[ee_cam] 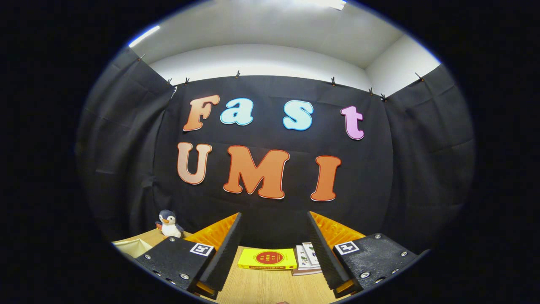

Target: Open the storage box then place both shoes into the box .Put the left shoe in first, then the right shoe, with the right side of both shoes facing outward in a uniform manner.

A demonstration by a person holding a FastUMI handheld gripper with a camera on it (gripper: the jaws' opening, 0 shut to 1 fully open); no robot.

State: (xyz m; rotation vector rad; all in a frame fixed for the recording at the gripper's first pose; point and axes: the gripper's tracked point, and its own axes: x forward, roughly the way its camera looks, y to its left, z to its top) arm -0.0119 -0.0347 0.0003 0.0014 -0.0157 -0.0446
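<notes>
My gripper (274,236) is open, its two black ribbed fingers (225,249) spread wide with nothing between them. It is held level above a wooden table (261,287), facing the booth's back wall. Beyond the fingers lies a yellow book (267,259).
A small penguin plush (169,224) stands at the back left of the table, past the left finger. A short stack of white booklets (307,258) lies beside the yellow book, close to the right finger. A pale object (131,247) shows at the far left of the table.
</notes>
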